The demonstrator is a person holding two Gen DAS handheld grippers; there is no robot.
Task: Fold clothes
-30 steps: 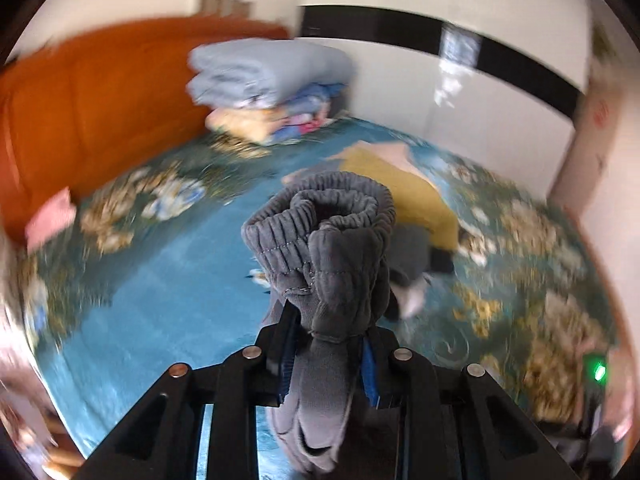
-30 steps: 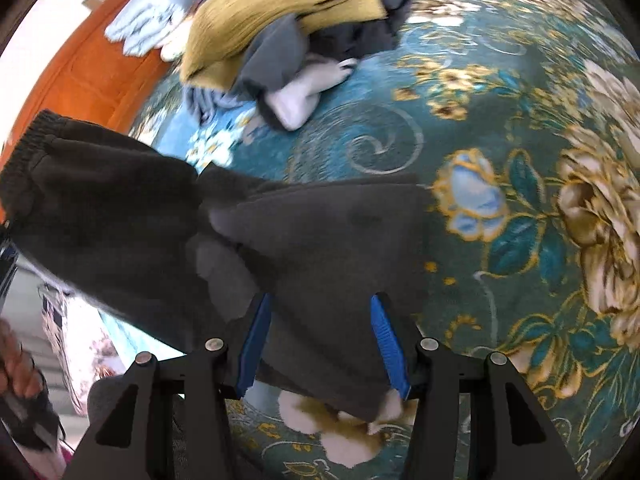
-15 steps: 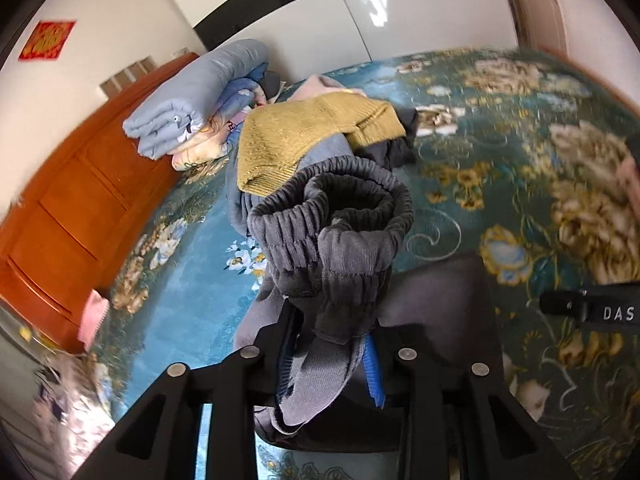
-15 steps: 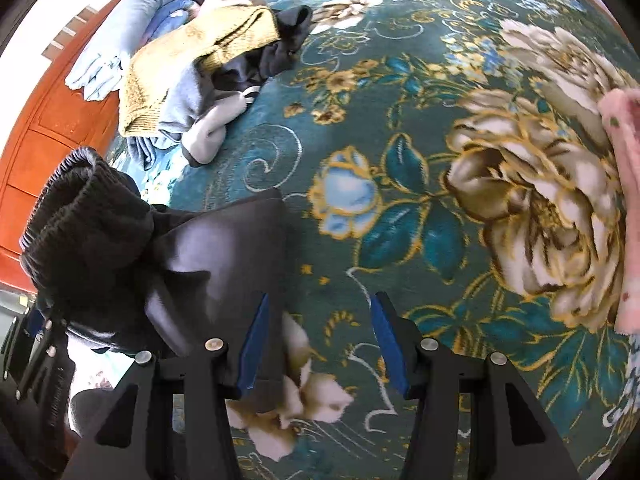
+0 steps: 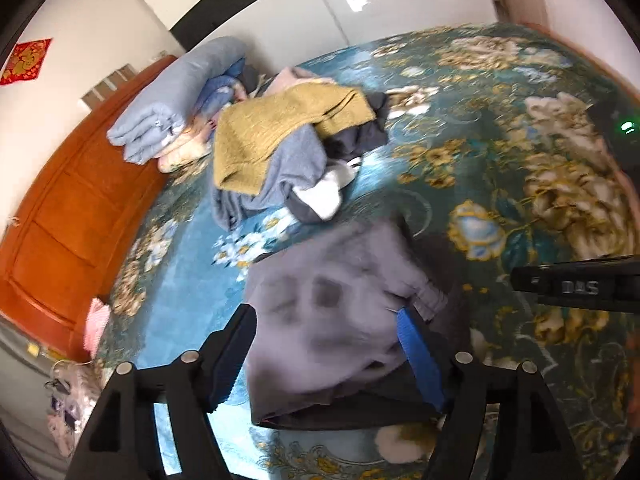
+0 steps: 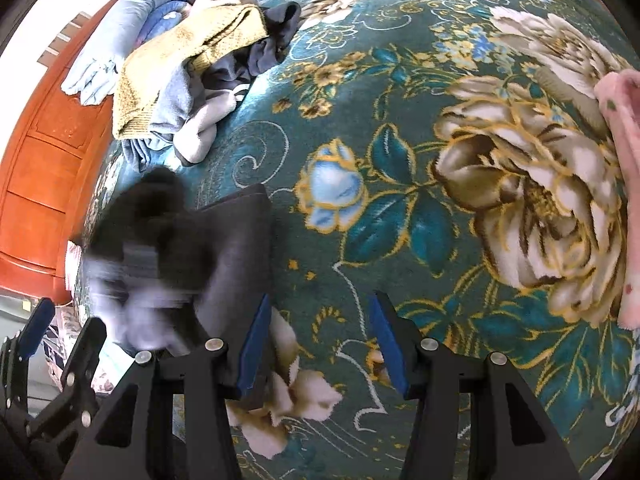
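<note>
The left gripper [image 5: 326, 340] is tilting down over the bed, and its jaws are opening; the grey pants [image 5: 332, 320] are sitting between them, blurred, and the pads are not pressing on the cloth. The pants are lying in a loose heap on the floral blanket [image 5: 500, 128], near its front edge, with a darker fold spreading out underneath. The right gripper [image 6: 316, 344] is hovering just beside the heap, jaws standing apart with only bare blanket [image 6: 400, 128] showing between them; its left finger is almost touching the dark edge of the pants [image 6: 236, 248]. In that view the left gripper [image 6: 60, 328] is showing at the lower left, next to the blurred cloth.

Farther back a pile [image 5: 288, 152] of unfolded clothes is waiting, a yellow sweater [image 5: 280, 128] lying on top of it. Behind the pile, folded bedding [image 5: 172, 96] is resting against the wooden headboard [image 5: 68, 208]. A pink cloth [image 6: 624, 184] is lying at the blanket's right edge
</note>
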